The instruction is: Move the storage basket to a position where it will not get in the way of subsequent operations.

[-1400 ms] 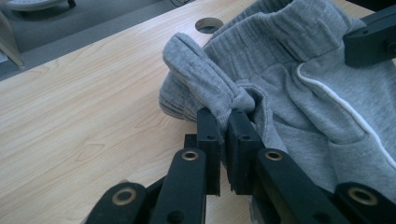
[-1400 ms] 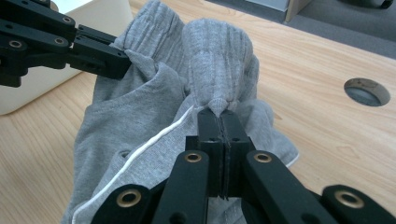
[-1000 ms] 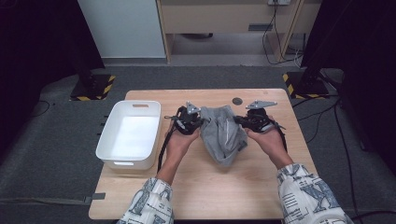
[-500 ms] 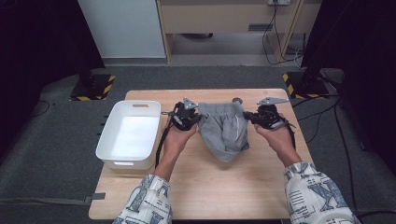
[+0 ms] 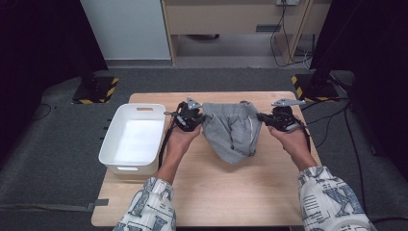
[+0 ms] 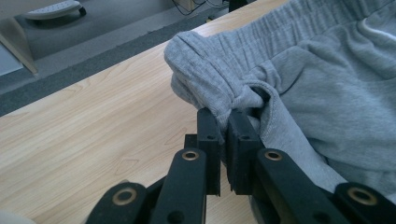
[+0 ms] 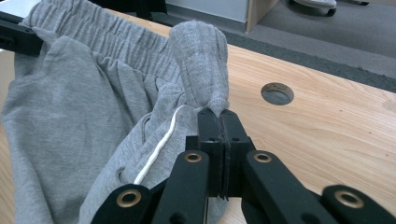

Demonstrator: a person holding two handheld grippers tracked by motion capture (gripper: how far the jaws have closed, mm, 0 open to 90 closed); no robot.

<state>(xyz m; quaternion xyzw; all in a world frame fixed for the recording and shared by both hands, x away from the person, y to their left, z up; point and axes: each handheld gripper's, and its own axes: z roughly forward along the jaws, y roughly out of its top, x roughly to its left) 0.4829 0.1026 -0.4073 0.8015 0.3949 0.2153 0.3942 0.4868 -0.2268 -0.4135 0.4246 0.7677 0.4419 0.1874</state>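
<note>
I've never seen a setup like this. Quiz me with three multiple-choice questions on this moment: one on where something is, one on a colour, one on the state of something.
1. Where does the white bin stand on the table?
A. at its left edge, as the high view shows it
B. at its right edge
C. in the middle, under the garment

2. What colour are the shorts?
A. blue
B. grey
C. red

3. How do the left gripper and the right gripper stand?
A. both wide open, above the cloth
B. one open, one shut
C. both shut on the waistband, one at each end

Answers:
1 A, the bin sits beside the person's left forearm.
2 B, grey cloth with an elastic waistband and a white cord.
3 C, each gripper view shows cloth pinched between the jaws, and the waistband is spread between them.
</note>
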